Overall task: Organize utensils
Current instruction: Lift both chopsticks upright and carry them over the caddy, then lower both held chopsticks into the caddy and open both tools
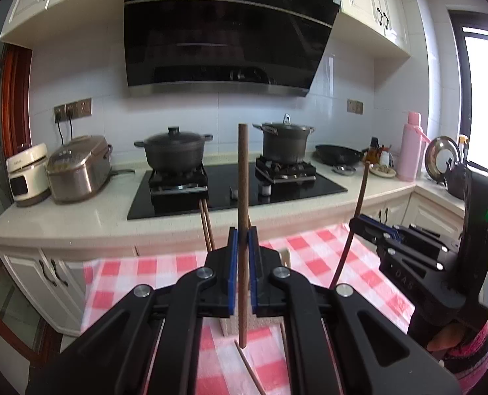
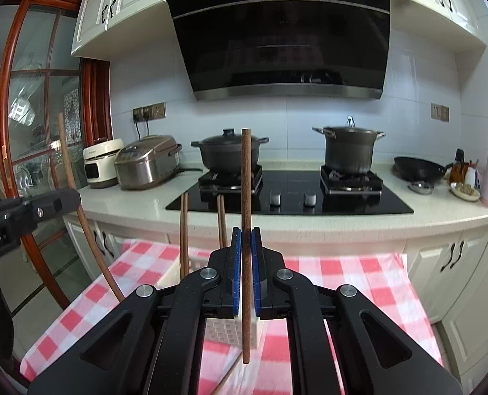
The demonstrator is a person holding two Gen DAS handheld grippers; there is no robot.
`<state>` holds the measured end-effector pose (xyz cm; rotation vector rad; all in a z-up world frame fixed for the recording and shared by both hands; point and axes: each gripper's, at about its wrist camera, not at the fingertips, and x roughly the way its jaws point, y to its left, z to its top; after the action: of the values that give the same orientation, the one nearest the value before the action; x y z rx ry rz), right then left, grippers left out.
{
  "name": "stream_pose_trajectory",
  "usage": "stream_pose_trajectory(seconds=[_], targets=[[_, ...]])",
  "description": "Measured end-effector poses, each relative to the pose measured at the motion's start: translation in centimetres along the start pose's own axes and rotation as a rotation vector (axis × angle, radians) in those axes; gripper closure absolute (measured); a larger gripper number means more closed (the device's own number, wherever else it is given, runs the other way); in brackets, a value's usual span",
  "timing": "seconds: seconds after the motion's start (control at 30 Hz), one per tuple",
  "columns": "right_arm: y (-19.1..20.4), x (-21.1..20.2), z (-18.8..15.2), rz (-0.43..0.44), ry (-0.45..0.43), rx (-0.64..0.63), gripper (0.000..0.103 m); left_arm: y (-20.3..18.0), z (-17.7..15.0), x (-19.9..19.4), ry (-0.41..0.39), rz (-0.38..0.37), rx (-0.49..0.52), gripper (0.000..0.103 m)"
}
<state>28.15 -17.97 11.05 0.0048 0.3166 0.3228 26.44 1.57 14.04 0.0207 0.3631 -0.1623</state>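
Two handheld grippers work above a table covered by a red and white checked cloth (image 1: 313, 250), facing a kitchen counter with a black stove (image 2: 290, 197).

In the left wrist view, the left gripper (image 1: 243, 247) fills the lower centre of the frame. Its blue-padded fingers (image 1: 232, 253) are closed tight on a brown wooden chopstick (image 1: 243, 197). That chopstick stands upright, its long axis vertical; its top end reaches up in front of the stove, and its lower end hangs just above the cloth. At the right edge of this view, the right gripper (image 1: 364, 225) holds a second chopstick (image 1: 352, 223), tilted slightly with its top leaning right.

In the right wrist view, the right gripper (image 2: 246, 256) sits lower centre, fingers pinched shut on its own chopstick (image 2: 246, 197), also vertical. A white perforated utensil holder (image 2: 230, 329) stands on the cloth just behind the fingers, with more chopsticks (image 2: 184, 230) standing upright in it. Another chopstick lies flat on the cloth at the bottom of the frame.
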Motion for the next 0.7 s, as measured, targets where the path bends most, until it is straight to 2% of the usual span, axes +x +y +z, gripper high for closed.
stream_pose_trajectory(seconds=[0.2,0.4,0.7], targets=[[0.0,2.1,2.2,0.002,-0.026,-0.002,0.097,0.8,3.7,1.7,-0.043,0.002,-0.018,0.097],[0.1,4.5,3.2,0.007,-0.031,-0.007,0.097,1.3,5.5,4.7,-0.045,0.013,-0.027,0.097],[0.5,8.3,1.3,0.013,0.054,-0.040,0.097,3.1,3.1,10.9,0.070,-0.009,-0.081,0.097]])
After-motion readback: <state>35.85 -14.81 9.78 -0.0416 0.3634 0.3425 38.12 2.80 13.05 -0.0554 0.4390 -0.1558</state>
